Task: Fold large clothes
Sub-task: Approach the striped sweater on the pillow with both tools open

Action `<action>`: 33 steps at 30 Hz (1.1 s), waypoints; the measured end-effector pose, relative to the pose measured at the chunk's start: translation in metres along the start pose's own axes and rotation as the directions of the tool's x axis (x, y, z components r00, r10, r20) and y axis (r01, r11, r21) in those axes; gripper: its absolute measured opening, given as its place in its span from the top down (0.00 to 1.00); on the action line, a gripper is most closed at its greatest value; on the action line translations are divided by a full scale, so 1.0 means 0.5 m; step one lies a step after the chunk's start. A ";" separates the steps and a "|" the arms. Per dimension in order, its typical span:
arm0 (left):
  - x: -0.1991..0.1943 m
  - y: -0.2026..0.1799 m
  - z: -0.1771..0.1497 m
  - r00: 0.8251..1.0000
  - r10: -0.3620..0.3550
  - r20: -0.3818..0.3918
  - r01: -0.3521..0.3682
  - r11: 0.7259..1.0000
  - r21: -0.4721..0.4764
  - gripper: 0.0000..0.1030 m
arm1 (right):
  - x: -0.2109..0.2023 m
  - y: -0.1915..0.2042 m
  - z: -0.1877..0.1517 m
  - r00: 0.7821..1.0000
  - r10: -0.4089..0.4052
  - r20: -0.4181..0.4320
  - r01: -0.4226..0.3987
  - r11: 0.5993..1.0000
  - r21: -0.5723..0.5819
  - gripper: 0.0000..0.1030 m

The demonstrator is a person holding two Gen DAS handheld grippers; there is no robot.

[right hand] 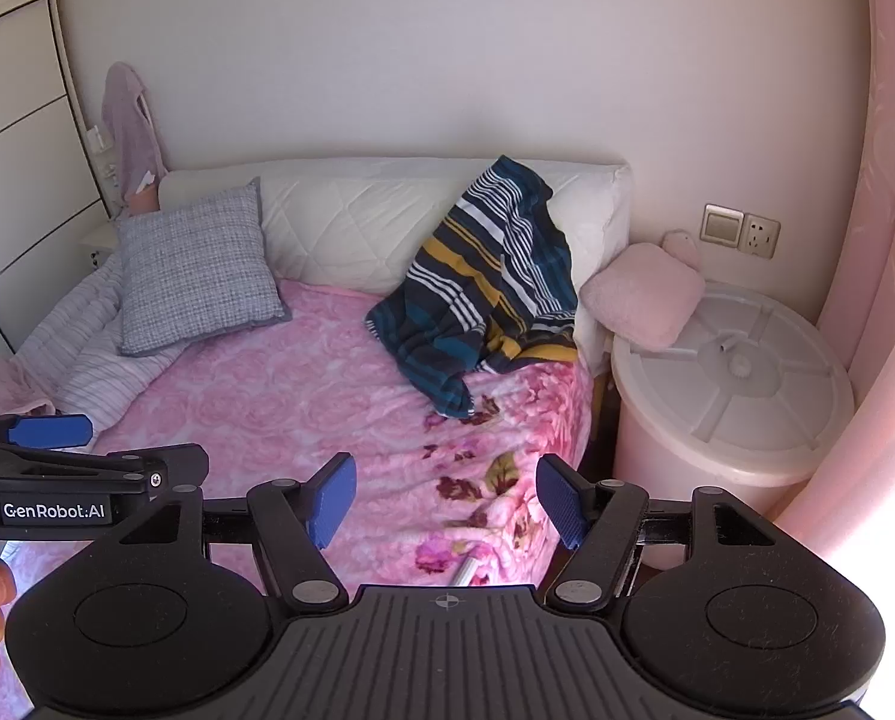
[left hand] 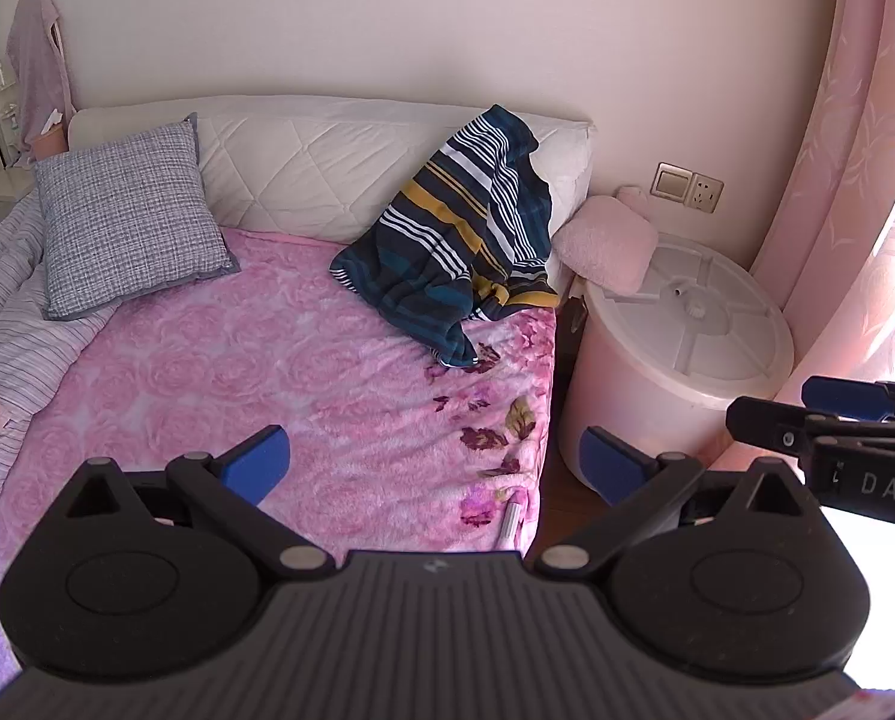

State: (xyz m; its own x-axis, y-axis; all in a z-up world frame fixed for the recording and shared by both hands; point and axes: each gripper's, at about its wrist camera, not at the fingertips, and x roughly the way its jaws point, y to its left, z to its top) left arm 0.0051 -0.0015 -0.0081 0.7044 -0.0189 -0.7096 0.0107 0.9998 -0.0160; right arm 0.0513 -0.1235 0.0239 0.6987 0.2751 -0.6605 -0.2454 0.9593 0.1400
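A dark blue garment with white and yellow stripes [left hand: 465,228] [right hand: 483,288] lies crumpled at the far right of the bed. Its upper part is draped against the white quilted headboard cushion [left hand: 327,162] [right hand: 351,216], and its lower part rests on the pink floral blanket [left hand: 279,360] [right hand: 303,384]. My left gripper [left hand: 435,462] is open above the blanket's near part, well short of the garment, with nothing between its blue pads. My right gripper [right hand: 447,501] is open too and also empty, beside the left gripper [right hand: 51,432] over the near right edge of the bed.
A grey checked pillow [left hand: 129,216] leans at the back left beside a striped quilt [left hand: 9,324]. Right of the bed stand a white lidded bin [left hand: 687,324] with a pink plush cushion [left hand: 609,246], and a pink curtain [left hand: 855,180]. A small white tube [left hand: 510,519] lies near the blanket's edge.
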 end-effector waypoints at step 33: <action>0.063 0.043 0.027 0.998 -0.054 -0.031 0.054 0.998 0.017 0.02 | 0.048 0.015 0.014 0.999 -0.041 -0.032 0.042 0.999 0.015 0.38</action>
State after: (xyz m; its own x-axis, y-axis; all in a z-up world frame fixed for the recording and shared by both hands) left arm 0.0368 0.0196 -0.0213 0.6808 -0.0725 -0.7288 0.0611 0.9972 -0.0421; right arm 0.0712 -0.1093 0.0143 0.6862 0.2331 -0.6891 -0.2058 0.9708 0.1234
